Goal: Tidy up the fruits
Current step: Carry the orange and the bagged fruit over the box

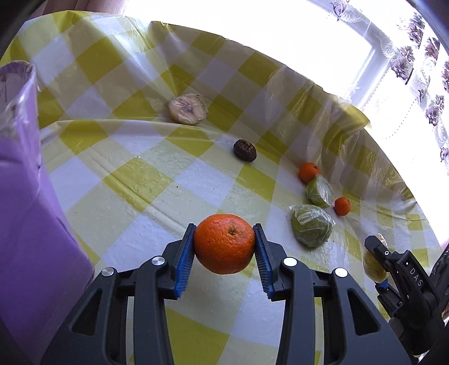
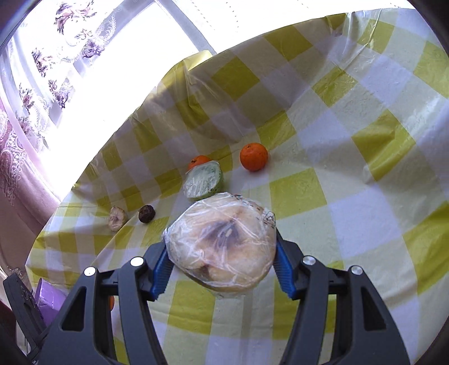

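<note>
**Bright window behind a checked table**

A yellow-and-white checked plastic tablecloth (image 1: 157, 179) covers the table, creased and glossy. Beyond its far edge a large, overexposed window (image 1: 252, 25) pours daylight in. Beside the window hangs a sheer white lace curtain with purple flowers (image 2: 42, 73).

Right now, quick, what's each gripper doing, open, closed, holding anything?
Left gripper: closed on an orange, lifted off the table.
Right gripper: closed on a plastic-wrapped pale yellow fruit half.
</note>
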Available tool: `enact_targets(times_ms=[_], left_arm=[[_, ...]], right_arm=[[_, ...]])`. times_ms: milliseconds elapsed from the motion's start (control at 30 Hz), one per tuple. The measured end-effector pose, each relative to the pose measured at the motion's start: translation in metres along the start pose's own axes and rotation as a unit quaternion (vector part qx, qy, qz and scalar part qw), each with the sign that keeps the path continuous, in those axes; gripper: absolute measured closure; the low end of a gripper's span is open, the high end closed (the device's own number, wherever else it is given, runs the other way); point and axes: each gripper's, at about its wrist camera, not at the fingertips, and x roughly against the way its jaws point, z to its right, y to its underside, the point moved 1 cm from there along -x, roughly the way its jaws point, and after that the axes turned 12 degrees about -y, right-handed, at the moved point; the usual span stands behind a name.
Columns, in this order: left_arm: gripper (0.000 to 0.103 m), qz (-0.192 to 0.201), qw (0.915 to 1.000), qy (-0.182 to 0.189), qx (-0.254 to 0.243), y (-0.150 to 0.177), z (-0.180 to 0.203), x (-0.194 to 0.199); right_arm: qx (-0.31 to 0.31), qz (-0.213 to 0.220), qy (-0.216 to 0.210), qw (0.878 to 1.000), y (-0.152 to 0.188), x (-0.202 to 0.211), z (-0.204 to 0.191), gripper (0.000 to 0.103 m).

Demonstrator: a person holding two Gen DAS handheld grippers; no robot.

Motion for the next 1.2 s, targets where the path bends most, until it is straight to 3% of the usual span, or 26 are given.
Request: enact_targets(times_ms=[233,467,800,967,1200], left_arm=[[0.064,0.019,0.9998,-0.002,-0.006,0.023,-0.013,0.031],[0.064,0.010,0.9999,0.004,-0.010,0.039,-0.026,0.050],[0.064,0.027,0.9987,0.007,-0.041,0.067,-0.036,0.087],[0.064,0.083,0.9940,-0.006,-0.071,0.078,-0.035,0.118],[0.064,0.181,0.9801,-0.012,-0.081,0.073,-0.039,0.181]], right_arm=[[0.033,-0.003,0.013,0.999,0.036,0.025,-0.024,0.041],[0.056,-0.029,-0.001,0.998,0.068,0.048,-0.043,0.041],[0.099,-0.052,-0.008,0.994,0.107,0.077,-0.068,0.041],[0.116,-0.032,-0.001,0.993,0.117,0.092,-0.077,0.041],[0.168,0.047,-0.021,0.984,0.126,0.126,-0.114,0.041]])
